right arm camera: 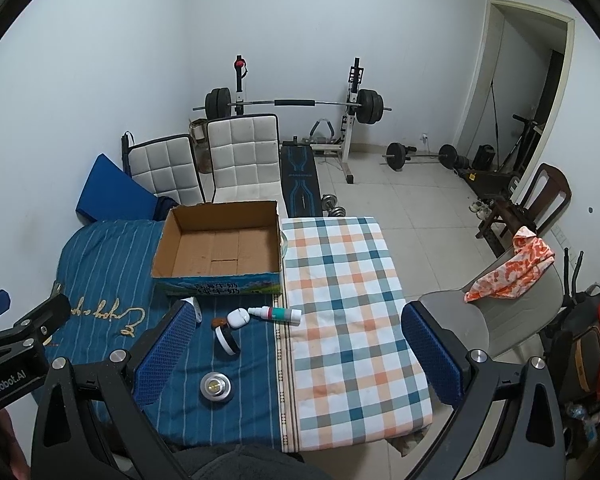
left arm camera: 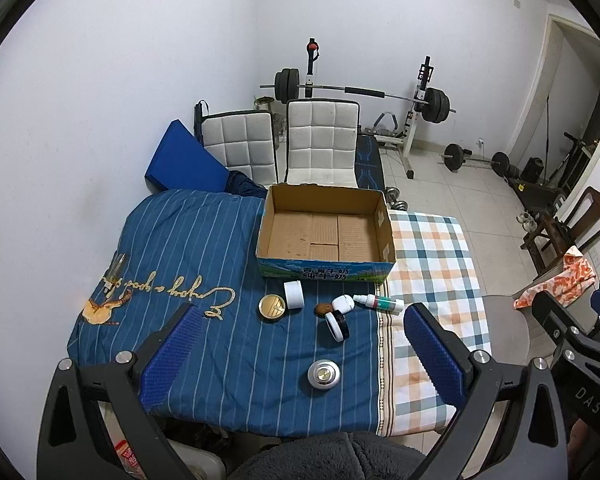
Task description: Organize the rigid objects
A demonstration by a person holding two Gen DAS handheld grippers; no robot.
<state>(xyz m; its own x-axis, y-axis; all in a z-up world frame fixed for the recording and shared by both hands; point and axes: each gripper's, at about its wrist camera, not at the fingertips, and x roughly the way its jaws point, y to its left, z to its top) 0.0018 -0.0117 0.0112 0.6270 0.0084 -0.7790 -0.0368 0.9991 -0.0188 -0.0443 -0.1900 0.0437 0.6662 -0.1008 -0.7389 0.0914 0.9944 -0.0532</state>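
Left hand-held gripper [left arm camera: 300,344] jaws wide apart, holding nothing, above the near edge of the worktop [left arm camera: 220,380]; right hand-held gripper [right arm camera: 300,344] likewise wide apart and empty, over the checked cloth [right arm camera: 348,280]; box [left arm camera: 326,232] open, nothing inside, at the far side where blue striped cloth [left arm camera: 188,240] meets checked cloth; in front of the box on the blue cloth: white jar [left arm camera: 293,295] upright, gold tin [left arm camera: 272,308] touching it, nut [left arm camera: 323,309], white case [left arm camera: 342,303], dropper bottle [left arm camera: 378,302] lying on its side across the seam, black-and-white jar [left arm camera: 337,325] tipped on its side; silver disc [left arm camera: 324,374] alone, nearest the grippers; two white chairs [left arm camera: 320,140] behind the worktop
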